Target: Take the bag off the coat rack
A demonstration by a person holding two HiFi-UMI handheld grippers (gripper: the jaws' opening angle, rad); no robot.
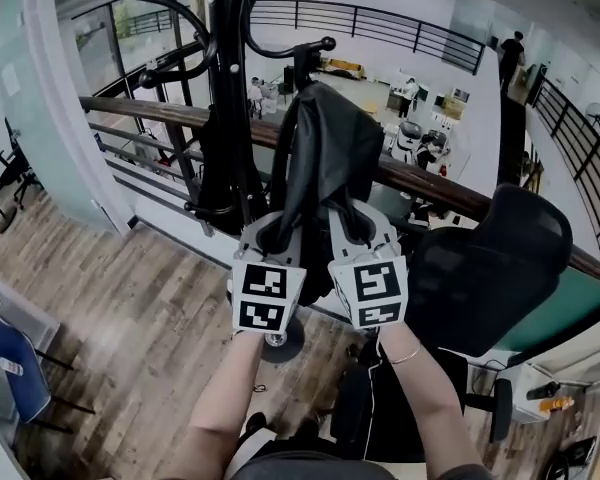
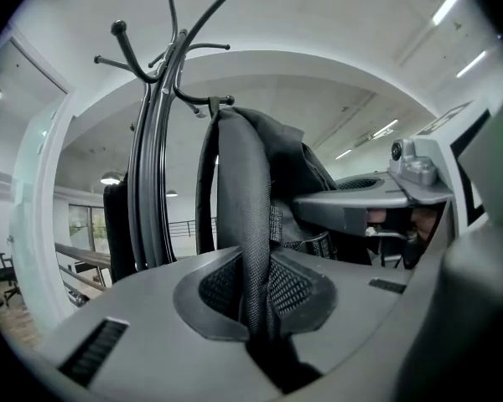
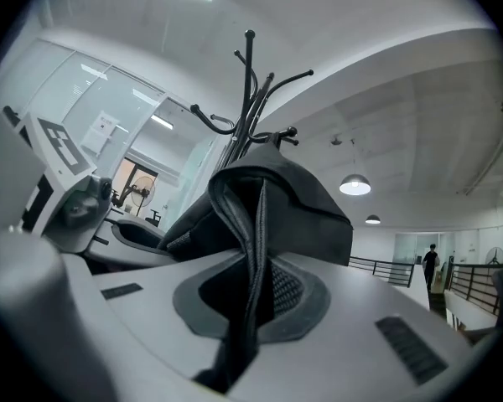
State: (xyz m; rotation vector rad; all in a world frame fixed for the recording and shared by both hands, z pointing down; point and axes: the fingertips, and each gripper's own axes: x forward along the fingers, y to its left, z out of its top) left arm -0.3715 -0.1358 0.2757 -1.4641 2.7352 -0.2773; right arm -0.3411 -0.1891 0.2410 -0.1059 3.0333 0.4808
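At the coat rack (image 1: pixel 230 98), L gripper (image 1: pixel 276 230) & R gripper (image 1: pixel 352 226) each clamped on a bag (image 1: pixel 320 148) strap (image 2: pixel 245 224); pulling w/o lifting could snag the hook (image 1: pixel 320 45), tipping it.

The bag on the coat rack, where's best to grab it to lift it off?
By its hanging straps: left strap in the left gripper, right strap in the right gripper, coming level from the person's side. They hang thin below the hook.
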